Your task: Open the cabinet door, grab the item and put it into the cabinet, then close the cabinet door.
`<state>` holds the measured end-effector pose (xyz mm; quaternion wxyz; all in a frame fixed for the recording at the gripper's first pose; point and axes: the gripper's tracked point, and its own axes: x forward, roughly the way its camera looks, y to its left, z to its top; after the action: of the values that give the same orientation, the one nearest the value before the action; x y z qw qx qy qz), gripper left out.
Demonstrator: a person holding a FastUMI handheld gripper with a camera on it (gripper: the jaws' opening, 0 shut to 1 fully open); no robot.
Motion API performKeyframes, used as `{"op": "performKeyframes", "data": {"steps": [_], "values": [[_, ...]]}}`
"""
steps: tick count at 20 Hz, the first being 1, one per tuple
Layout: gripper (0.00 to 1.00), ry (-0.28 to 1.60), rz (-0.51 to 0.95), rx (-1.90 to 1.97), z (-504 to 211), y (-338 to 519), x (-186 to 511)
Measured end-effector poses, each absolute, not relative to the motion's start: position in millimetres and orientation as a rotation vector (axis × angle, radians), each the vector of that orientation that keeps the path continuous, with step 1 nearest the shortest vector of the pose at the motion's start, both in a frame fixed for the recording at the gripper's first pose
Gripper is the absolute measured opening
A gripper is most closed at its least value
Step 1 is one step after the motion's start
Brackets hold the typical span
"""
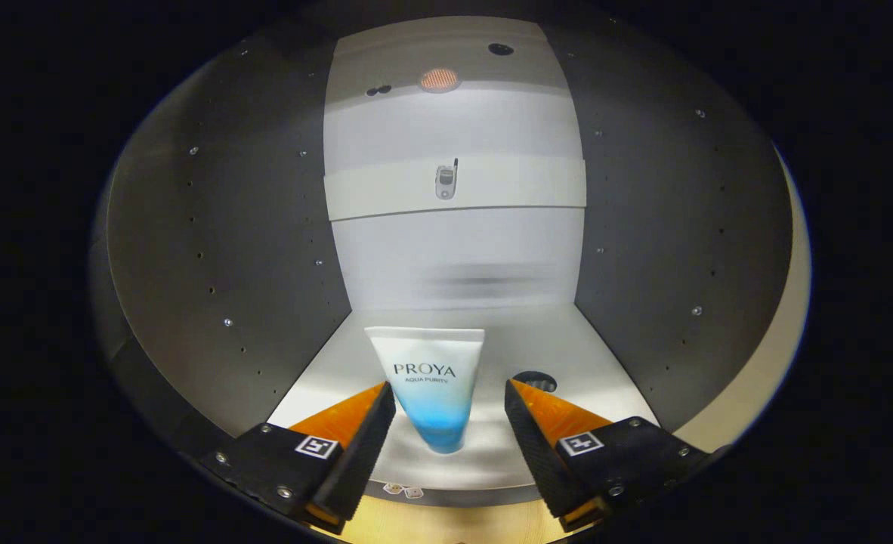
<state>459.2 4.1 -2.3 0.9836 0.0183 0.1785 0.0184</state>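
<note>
Inside the cabinet [212, 249], whose dark side walls curve away on either hand and are dotted with small peg holes and screw heads, the pale back panel [454, 249] rises straight ahead. A light shelf [454, 193] crosses that back panel partway up, and a small grey phone-like object [446, 182] shows at its middle. Higher up, near the top of the cabinet, sits a round orange-tinted disc [439, 79], with a dark round hole [500, 49] beyond it and two small dark spots [378, 90] beside it.

On the grey cabinet floor [552, 340] stands the tube [433, 385], white at its wide upper end and fading to blue toward the narrow lower end, which rests on the floor near the front edge. It stands upright, cap end down. A dark round hole [534, 380] in the floor lies just to the tube's right.

The gripper [450, 408] is level and pointed straight into the cabinet, its fingers spread wide on either side of the tube. The tube stands between the fingertips, with a visible gap on the right; whether the left fingertip touches it I cannot tell. Below the fingers a strip of yellowish wood [446, 525] shows in front of the cabinet floor.
</note>
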Motion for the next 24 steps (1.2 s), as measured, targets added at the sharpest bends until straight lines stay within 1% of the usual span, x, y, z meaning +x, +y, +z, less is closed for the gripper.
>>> {"op": "performKeyframes", "data": {"steps": [1,7,14,24], "values": [[0.94,0.343,0.031,0.029,4,3,456],[0.94,0.237,0.029,-0.010,42,-3,401],[0.94,0.116,0.051,-0.021,77,-5,294],[0.94,0.037,0.047,0.007,100,-32,155]]}}
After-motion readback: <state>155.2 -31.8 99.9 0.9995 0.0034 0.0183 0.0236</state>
